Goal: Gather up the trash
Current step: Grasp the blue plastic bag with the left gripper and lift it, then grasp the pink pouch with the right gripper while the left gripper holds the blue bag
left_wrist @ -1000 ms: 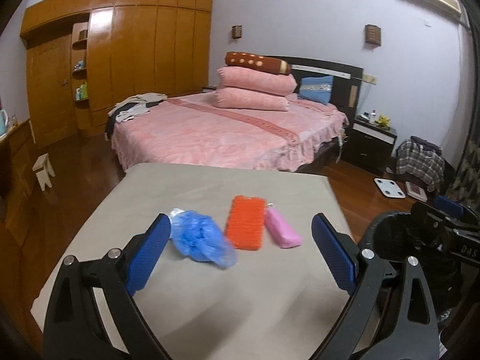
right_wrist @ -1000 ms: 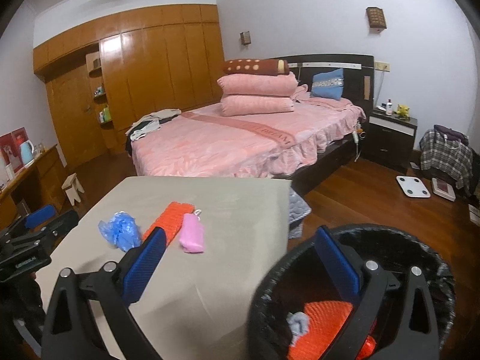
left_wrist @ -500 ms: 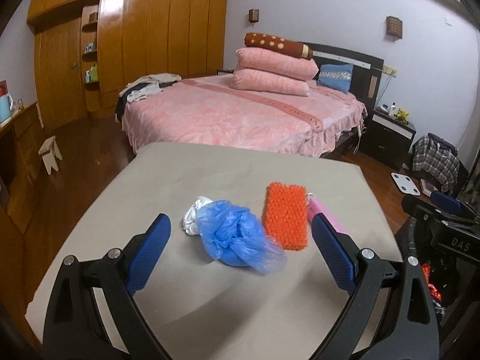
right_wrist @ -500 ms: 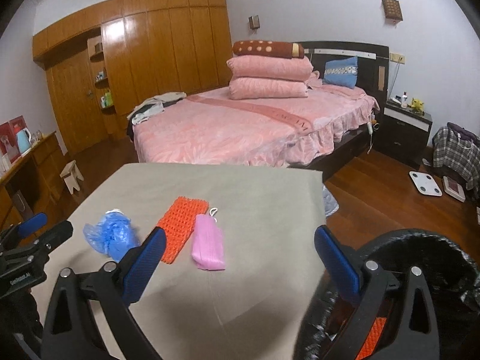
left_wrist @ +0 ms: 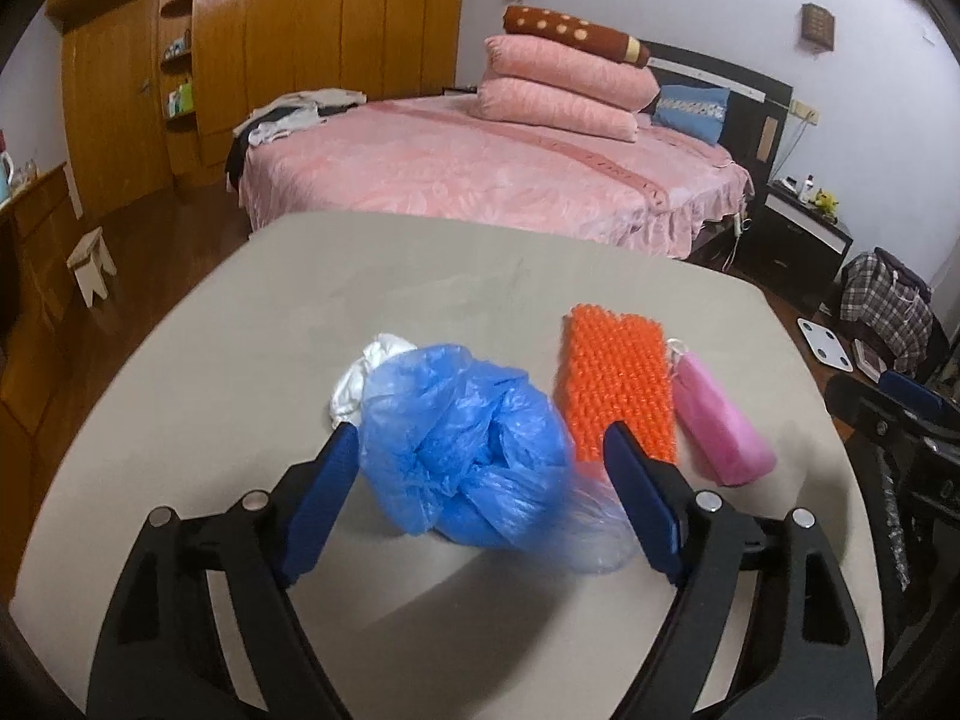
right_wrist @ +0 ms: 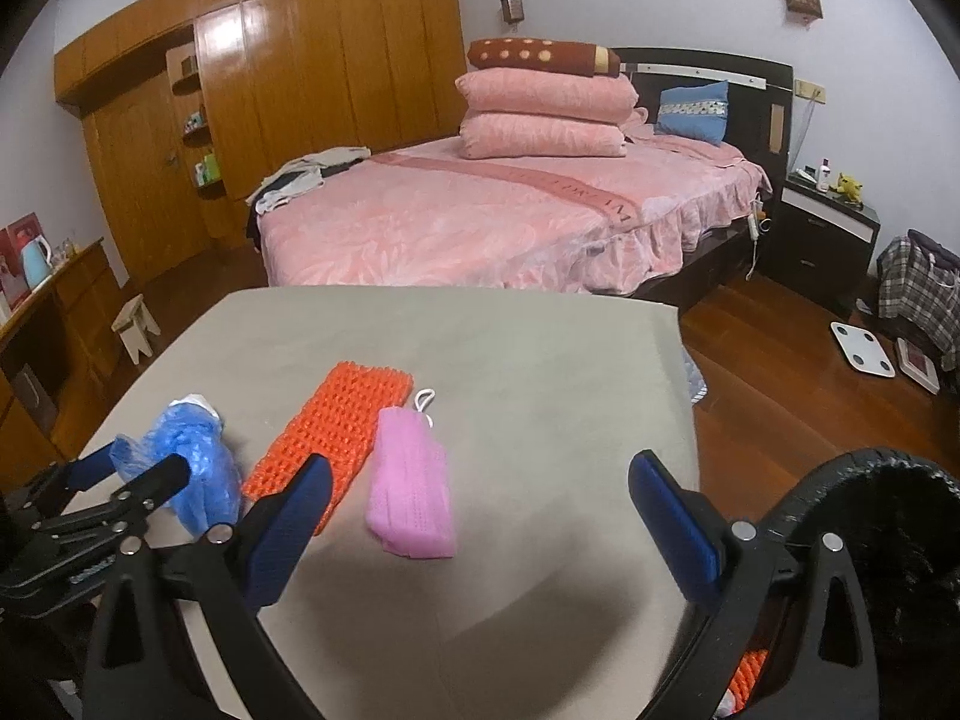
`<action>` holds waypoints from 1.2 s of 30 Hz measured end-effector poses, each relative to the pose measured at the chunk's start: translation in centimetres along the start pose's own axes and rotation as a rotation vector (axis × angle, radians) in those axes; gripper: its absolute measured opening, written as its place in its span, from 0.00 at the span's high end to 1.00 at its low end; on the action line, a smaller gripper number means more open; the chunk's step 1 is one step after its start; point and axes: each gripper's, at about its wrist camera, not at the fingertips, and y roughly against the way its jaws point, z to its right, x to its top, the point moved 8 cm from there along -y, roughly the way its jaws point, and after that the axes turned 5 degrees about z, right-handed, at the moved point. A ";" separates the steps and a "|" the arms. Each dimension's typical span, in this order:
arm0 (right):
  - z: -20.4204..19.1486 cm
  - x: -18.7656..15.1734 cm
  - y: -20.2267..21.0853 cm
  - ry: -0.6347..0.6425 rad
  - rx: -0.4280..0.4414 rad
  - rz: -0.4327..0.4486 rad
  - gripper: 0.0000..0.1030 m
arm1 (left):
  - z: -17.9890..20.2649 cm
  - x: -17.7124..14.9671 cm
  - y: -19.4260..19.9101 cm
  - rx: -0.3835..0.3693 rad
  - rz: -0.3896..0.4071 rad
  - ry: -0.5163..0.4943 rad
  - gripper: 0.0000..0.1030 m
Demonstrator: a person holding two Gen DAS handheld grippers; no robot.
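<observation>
Left wrist view: the left gripper (left_wrist: 480,468) has its jaws spread wide on either side of the blue plastic bag (left_wrist: 465,450) at the centre of the frame; nothing is grasped.
Bag position: crumpled on the tabletop (left_wrist: 420,276), with a white scrap (left_wrist: 360,381) touching its upper-left side and a clear film tail trailing toward the lower right.
Neighbouring items: the orange knitted pad (left_wrist: 618,384) lies just right of the bag; the pink pouch (left_wrist: 720,426) lies against the pad's right edge.
Right wrist view: the right gripper (right_wrist: 480,516) hangs with jaws released and empty above the tabletop's near edge, with the pink pouch (right_wrist: 411,489) nearest, in the lower centre of the frame.
Bin position: the black bin (right_wrist: 870,510) sits at the lower right of the right wrist frame, beside the tabletop; orange material shows inside it.
Step in hand (judged): closing the left jaws on the bag.
Technique: centre the jaws on the dense blue bulk, not on the thin film tail, which is likely to slip out.
Clearance: keep the right-hand pad clear of the orange knitted pad so that only the bag lifts.
Risk: the white scrap may lift with the bag or be left behind; whether it is attached cannot be told.
</observation>
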 end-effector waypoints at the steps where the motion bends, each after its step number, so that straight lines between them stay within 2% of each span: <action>1: -0.1 -0.1 -0.2 0.001 0.001 -0.003 0.06 | 0.0 -0.1 -0.3 0.001 -0.003 0.002 0.23; 5: -0.4 -0.4 -1.3 0.002 0.012 -0.020 0.06 | 0.0 -0.3 -1.6 0.006 -0.024 0.006 0.29; 9: -1.0 -0.8 -2.0 0.019 0.024 -0.030 0.06 | 0.0 -0.8 -2.5 -0.002 -0.049 0.020 0.45; 12: -1.6 -1.3 -2.6 0.039 0.032 -0.044 0.06 | -0.1 -0.8 -2.4 0.003 -0.041 0.028 0.49; 17: -2.0 -2.0 -3.6 0.047 0.044 -0.080 0.06 | -0.6 -0.7 -1.2 -0.003 -0.024 0.059 0.51; 22: -2.3 -2.4 -4.5 0.063 0.040 -0.091 0.07 | -0.2 -0.9 0.3 -0.008 -0.003 0.021 0.51; 26: -2.5 -2.6 -5.5 0.077 0.041 -0.124 0.12 | -0.5 -1.1 0.1 -0.004 -0.014 0.020 0.51; 28: -2.7 -2.9 -6.1 0.088 0.044 -0.150 0.17 | -0.6 -1.1 -0.1 -0.004 -0.015 0.018 0.51; 29: -2.9 -3.0 -6.3 0.089 0.048 -0.160 0.23 | -0.5 -1.1 -0.1 -0.004 -0.014 0.016 0.51; 31: -3.2 -3.5 -6.8 0.097 0.068 -0.195 0.38 | -0.4 -1.0 -0.1 -0.007 -0.010 0.012 0.51; 33: -3.4 -3.6 -6.8 0.099 0.079 -0.203 0.57 | -0.3 -0.9 0.0 -0.013 -0.008 0.013 0.51; 35: -3.6 -3.8 -6.7 0.099 0.096 -0.206 0.71 | 0.0 -0.8 0.2 -0.020 -0.003 0.010 0.51; 36: -3.7 -3.8 -6.4 0.096 0.106 -0.205 0.74 | 0.1 -0.8 0.4 -0.023 0.001 0.007 0.51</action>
